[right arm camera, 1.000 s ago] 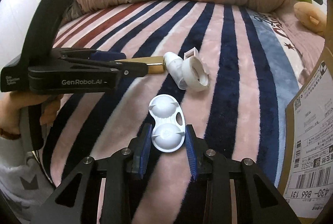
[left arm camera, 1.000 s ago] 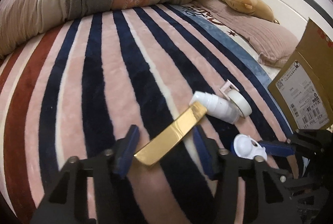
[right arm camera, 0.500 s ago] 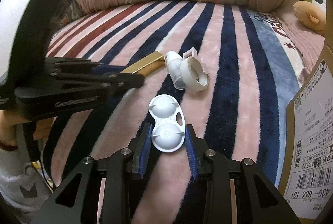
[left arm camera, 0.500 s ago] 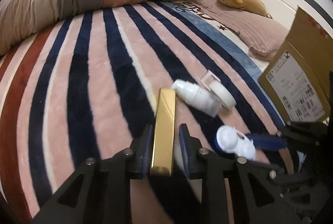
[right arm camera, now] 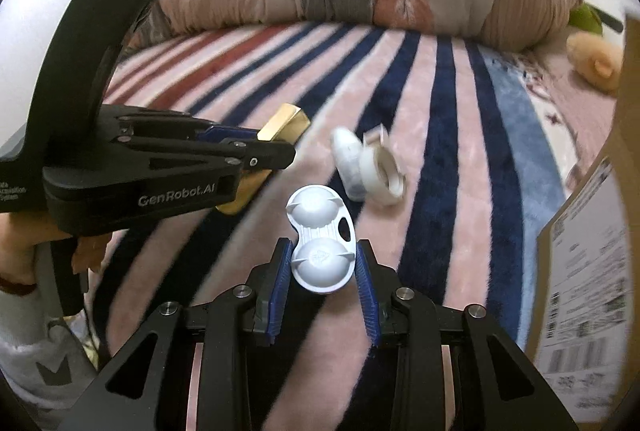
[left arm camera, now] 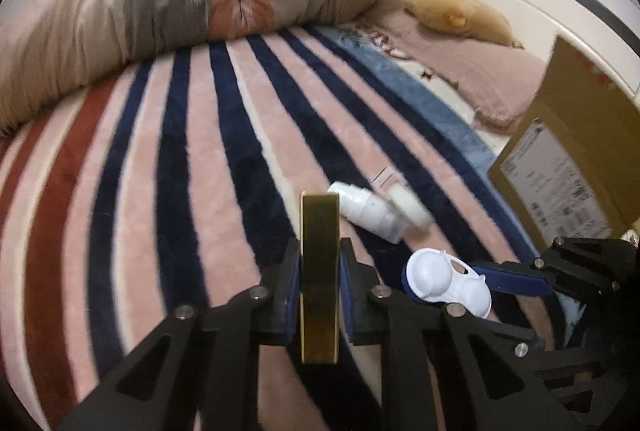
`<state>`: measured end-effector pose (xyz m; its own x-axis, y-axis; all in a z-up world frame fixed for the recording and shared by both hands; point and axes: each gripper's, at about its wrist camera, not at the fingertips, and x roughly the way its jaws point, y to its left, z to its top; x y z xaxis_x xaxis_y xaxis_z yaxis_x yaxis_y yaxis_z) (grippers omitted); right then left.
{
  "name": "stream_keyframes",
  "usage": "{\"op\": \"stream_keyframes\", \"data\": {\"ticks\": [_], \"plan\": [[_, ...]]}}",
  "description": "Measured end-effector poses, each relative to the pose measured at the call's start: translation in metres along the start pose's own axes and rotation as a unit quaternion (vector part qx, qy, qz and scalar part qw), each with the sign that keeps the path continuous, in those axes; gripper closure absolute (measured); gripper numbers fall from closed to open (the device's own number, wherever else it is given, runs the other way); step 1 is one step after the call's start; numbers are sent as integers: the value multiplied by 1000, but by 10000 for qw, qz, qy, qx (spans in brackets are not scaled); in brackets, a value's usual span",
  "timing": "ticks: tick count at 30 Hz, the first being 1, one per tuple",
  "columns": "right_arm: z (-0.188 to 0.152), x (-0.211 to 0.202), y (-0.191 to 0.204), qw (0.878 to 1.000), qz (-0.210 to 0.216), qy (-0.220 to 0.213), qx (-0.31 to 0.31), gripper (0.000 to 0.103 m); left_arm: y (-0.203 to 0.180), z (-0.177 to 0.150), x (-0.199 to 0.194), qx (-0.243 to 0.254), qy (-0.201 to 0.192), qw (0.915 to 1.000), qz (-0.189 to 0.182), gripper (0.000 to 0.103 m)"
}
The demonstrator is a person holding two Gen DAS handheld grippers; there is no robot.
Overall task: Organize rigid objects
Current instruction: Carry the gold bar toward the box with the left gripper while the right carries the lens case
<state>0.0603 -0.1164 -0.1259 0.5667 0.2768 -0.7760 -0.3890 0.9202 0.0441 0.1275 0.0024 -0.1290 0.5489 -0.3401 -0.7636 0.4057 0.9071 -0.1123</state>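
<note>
While the left gripper (left arm camera: 320,285) clamped a long shiny gold rectangular bar (left arm camera: 319,271) at lower centre of its view, the right gripper (right arm camera: 323,281) pinched a white plastic double-domed case (right arm camera: 321,239) between blue pads. Above centre-right of both views, a white plastic bottle (left arm camera: 366,211) lay touching a white tape roll (left arm camera: 410,205) on the striped plush blanket (left arm camera: 180,171), left of a cardboard box (left arm camera: 568,171).

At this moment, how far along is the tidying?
Nothing looks put away yet. In hand: the left hand-held gripper is shut on the gold bar, the right hand-held gripper on the white double-dome case. Left on the striped blanket: the white bottle and tape roll, beside the cardboard box.
</note>
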Motion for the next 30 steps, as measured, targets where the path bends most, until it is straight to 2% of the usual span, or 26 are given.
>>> {"op": "stream_keyframes", "data": {"ticks": [8,13,16,20,22,27,30], "plan": [[15,-91,18,9944,27,-1027,-236,76,-22,12,-84,108,-796,9968,28,88],[21,-154,0,9848,-221,-1711,-189,76,-48,27,-125,327,-1239,9918,2,88],[18,-183,-24,9809,-420,-1901,-23,76,-70,41,-141,480,-1427,9886,-74,88],[2,-208,-65,9764,-1049,-1878,207,76,-104,60,-150,747,-1545,9848,-257,88],[-6,-213,-85,9763,-1212,-1761,331,76,-126,71,-151,923,-1580,9823,-399,88],[-30,-201,-131,9778,-1609,-1203,596,76,-178,95,-142,1302,-1549,9769,-691,88],[-42,-187,-150,9788,-1675,-924,727,75,-205,103,-131,1505,-1459,9741,-845,88]]}}
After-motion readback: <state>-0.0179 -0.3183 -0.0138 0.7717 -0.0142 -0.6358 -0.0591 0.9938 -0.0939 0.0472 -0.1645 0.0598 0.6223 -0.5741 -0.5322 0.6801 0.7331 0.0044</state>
